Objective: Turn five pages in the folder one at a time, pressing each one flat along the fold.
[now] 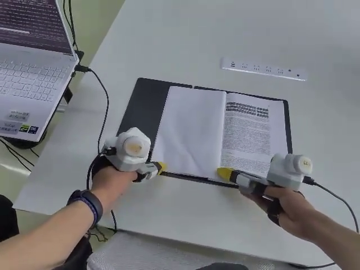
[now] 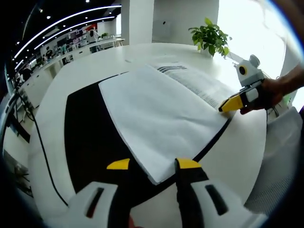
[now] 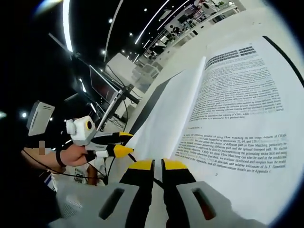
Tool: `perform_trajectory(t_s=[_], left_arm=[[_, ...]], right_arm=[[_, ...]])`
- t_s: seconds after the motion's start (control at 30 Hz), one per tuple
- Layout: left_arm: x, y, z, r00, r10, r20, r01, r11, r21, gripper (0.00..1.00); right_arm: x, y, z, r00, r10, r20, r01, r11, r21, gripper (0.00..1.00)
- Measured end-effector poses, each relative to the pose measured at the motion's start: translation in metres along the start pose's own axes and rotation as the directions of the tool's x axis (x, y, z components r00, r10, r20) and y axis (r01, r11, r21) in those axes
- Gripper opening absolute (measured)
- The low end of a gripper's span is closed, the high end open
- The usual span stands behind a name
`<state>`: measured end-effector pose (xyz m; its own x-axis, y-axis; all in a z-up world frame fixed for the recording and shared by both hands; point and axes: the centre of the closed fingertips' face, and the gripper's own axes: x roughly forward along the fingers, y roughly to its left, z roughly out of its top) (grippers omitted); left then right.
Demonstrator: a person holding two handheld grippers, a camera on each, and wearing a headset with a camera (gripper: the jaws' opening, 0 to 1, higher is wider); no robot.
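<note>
The folder (image 1: 145, 107) lies open and flat on the smooth white worktop (image 1: 185, 39). It has a matte black rectangular cover, a blank white sheet (image 1: 188, 132) on its left half and a sheet of dense printed text (image 1: 253, 135) on its right, with a slight ridge at the fold. The left gripper (image 2: 153, 164), white plastic with 2 yellow-tipped jaws, stands wide apart at the folder's near left corner. The blank sheet's corner reaches in between the jaws, unclamped. The right gripper (image 3: 157, 165) has its jaws almost closed and empty, just at the printed sheet's near edge.

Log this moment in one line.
folder open | left gripper open at blank page corner | right gripper shut by printed page bottom edge
</note>
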<state>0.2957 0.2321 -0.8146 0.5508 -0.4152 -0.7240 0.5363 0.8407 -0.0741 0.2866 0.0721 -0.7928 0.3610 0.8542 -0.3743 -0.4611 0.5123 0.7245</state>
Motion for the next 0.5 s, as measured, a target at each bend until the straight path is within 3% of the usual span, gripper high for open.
perform_trajectory(t_s=[0.2, 0.5], left_arm=[[-0.019, 0.0, 0.006, 0.9991, 0.009, 0.042, -0.006, 0.998, -0.058, 0.4], [-0.049, -0.004, 0.026, 0.9942, 0.028, 0.104, -0.023, 0.999, -0.046, 0.49]], right_arm=[[-0.023, -0.004, 0.005, 0.999, -0.045, -0.001, 0.045, 0.995, -0.092, 0.16], [-0.069, -0.015, 0.011, 0.9892, -0.141, 0.04, 0.146, 0.974, -0.176, 0.3]])
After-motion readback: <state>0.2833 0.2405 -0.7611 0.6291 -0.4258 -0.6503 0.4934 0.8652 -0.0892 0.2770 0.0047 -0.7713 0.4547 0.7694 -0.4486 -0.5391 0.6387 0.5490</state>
